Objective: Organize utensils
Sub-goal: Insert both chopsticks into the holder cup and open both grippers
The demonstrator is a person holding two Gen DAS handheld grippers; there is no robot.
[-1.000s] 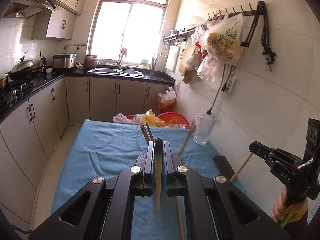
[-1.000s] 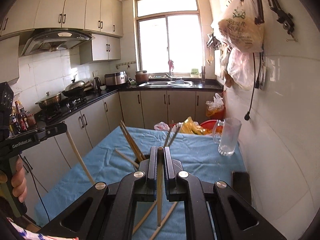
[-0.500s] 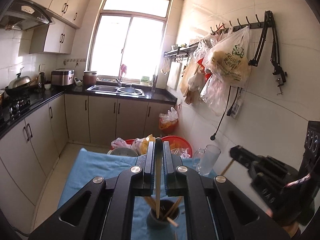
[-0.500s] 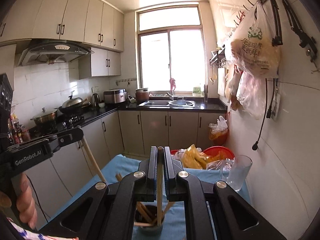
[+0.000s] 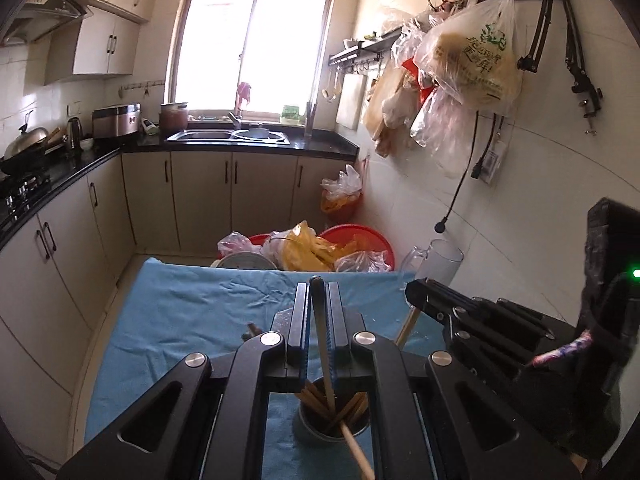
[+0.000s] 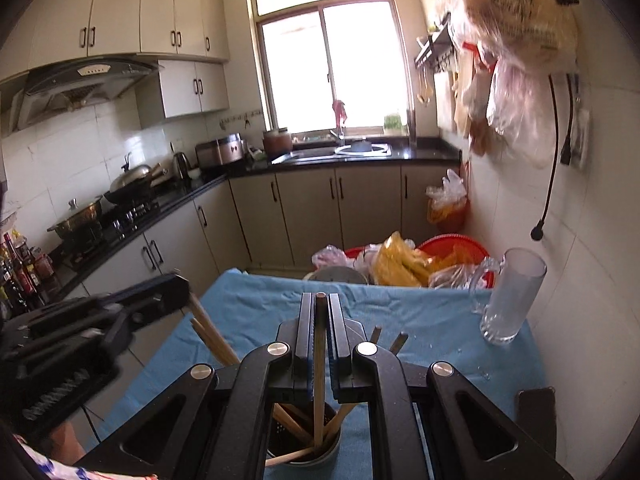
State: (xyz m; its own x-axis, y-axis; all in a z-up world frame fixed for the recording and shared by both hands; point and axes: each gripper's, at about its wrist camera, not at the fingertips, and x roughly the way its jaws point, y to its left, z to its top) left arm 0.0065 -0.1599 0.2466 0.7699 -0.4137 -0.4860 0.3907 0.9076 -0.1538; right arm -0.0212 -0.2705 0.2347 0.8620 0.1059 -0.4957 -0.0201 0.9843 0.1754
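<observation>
While both chopsticks hang over the holder, left gripper (image 5: pixel 319 312) is clamped on a chopstick (image 5: pixel 322 344), long axis along the fingers, lower end slanting down into the chopstick holder (image 5: pixel 332 426) on the blue-clothed desk (image 5: pixel 180 312). Several more chopsticks lean in the holder, tips fanned upward. Right gripper (image 6: pixel 319 326) is closed on its own chopstick (image 6: pixel 319 368), near upright, lower end inside the same holder (image 6: pixel 304 440); whether it touches bottom is probably hidden. Glass mug (image 6: pixel 510 296) stands upright further right near the wall.
</observation>
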